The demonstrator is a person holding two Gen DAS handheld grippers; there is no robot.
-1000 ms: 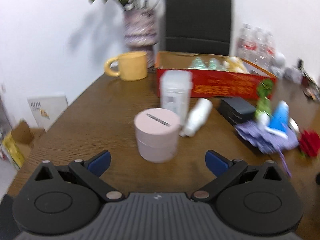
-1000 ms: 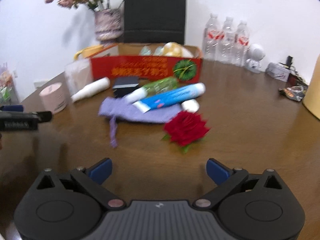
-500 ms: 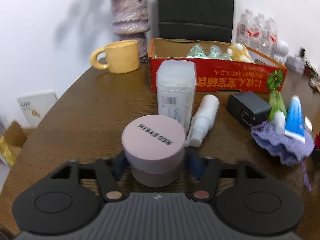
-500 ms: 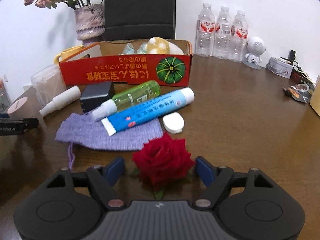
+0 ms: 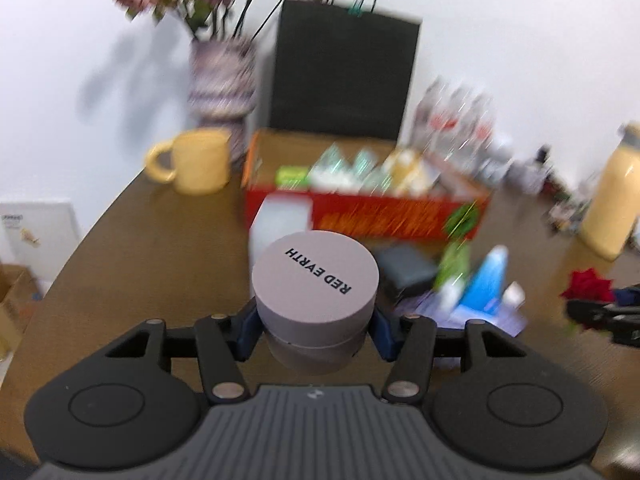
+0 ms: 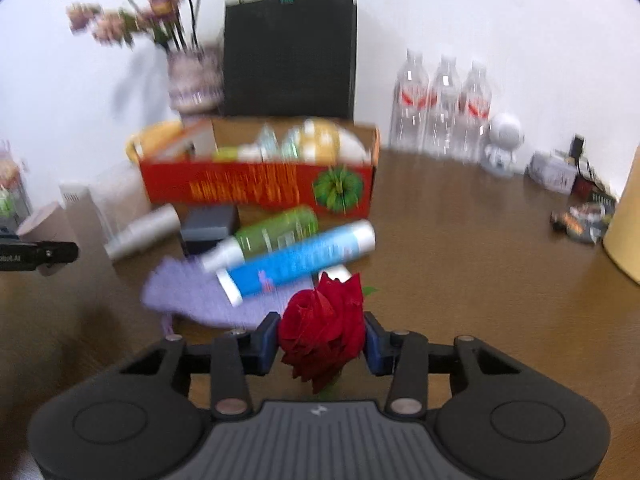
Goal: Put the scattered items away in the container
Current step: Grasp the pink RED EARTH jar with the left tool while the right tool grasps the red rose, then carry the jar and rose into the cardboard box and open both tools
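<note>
Left wrist view shows me the left gripper (image 5: 316, 330) with its fingers (image 5: 245, 330) clamped on the lower body of the pink round tin (image 5: 316, 284), lid upward with its lettering readable, so the tin sits level between the pads. Ahead of the fingers and beyond a frosted plastic box (image 5: 280, 224) lies the red cardboard box (image 5: 360, 216), the container, already holding several things. In the right wrist view the right gripper (image 6: 322, 344) has the red rose (image 6: 322, 328) between its fingers (image 6: 266, 344), which are closing on the bloom; the petals look squeezed already. I judge both loads need carrying forward over the box's near wall before release. For the tin I would keep it level and clear the frosted box. For the rose I would ease the squeeze, since petals crush, and pass over the blue tube (image 6: 296, 260) and green spray bottle (image 6: 272, 236) lying on the purple pouch (image 6: 188, 296) just ahead. Both grippers point forward and down toward the counter (image 6: 460, 264); the blur suggests motion.
</note>
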